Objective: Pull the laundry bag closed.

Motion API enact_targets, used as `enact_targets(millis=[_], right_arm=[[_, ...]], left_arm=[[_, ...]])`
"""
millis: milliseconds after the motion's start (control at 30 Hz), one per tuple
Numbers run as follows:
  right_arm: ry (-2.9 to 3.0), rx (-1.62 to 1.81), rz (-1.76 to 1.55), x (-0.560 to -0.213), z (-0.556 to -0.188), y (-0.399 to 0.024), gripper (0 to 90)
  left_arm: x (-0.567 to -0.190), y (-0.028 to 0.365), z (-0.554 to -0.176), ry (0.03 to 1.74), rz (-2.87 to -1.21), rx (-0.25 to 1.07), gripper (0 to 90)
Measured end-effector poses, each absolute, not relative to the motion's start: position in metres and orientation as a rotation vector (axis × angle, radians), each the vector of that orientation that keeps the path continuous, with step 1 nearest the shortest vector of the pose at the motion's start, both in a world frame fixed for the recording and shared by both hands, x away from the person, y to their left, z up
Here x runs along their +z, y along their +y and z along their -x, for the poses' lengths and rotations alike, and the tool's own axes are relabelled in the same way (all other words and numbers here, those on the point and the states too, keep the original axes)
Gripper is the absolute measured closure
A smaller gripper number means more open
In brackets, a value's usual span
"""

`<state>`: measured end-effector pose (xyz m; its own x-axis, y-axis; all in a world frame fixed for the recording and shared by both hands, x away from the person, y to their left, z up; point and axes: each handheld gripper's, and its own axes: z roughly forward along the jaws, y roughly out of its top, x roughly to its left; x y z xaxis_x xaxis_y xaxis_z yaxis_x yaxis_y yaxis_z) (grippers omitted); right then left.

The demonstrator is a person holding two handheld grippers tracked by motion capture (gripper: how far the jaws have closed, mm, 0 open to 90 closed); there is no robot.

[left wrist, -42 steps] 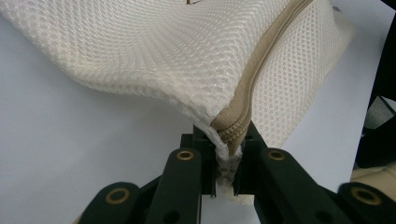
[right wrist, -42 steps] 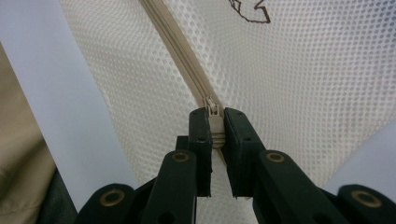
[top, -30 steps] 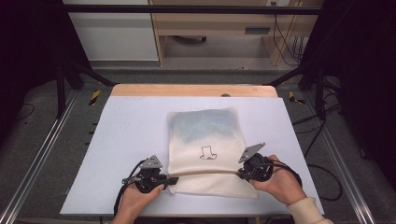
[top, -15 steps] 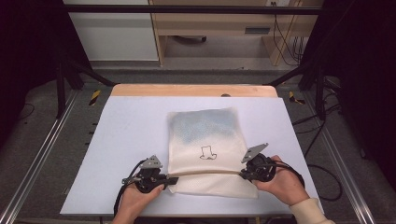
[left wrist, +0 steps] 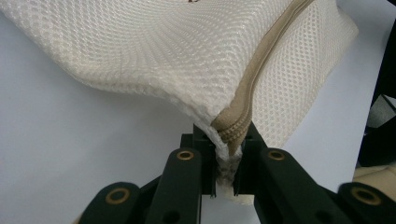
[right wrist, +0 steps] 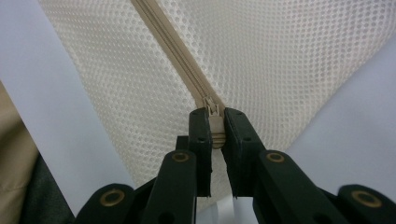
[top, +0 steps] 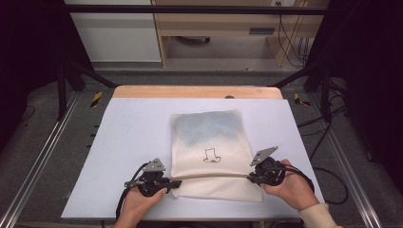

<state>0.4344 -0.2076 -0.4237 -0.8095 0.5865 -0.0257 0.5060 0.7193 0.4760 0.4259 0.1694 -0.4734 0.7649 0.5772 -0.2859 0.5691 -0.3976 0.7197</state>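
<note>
A cream mesh bag (top: 209,142) lies flat on the white table (top: 138,128), with a small black drawing on its front and something bluish inside its far half. A tan zipper (top: 214,175) runs across its near end. My left gripper (top: 177,183) is shut on the bag's left end of the zipper (left wrist: 232,135), the mesh bunched between the jaws. My right gripper (top: 250,176) is shut on the zipper pull (right wrist: 215,122) at the bag's right end, where the zipper (right wrist: 177,51) runs away over the mesh (right wrist: 280,56).
A wooden strip (top: 197,91) edges the table's far side. Beyond it stand a white cabinet (top: 114,33) and a wooden shelf (top: 223,23). Metal rails (top: 43,156) run along both sides, with cables (top: 328,180) at the right.
My right gripper has shifted slightly to the right along the zipper line. The left gripper and the bag stay where they were.
</note>
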Motion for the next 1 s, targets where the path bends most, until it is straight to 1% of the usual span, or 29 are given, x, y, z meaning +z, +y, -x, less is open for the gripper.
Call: enact_targets(millis=[633, 1000], right_arm=[[2.731, 0.693, -0.918, -0.426, -0.433, -0.22, 82.1], [2.73, 0.682, -0.927, -0.428, -0.433, -0.223, 82.1]], left_arm=[[-0.473, 0.17, -0.426, 0.854, -2.086, 0.018, 82.5], [-0.471, 0.172, -0.426, 0.863, -2.083, 0.05, 82.5]])
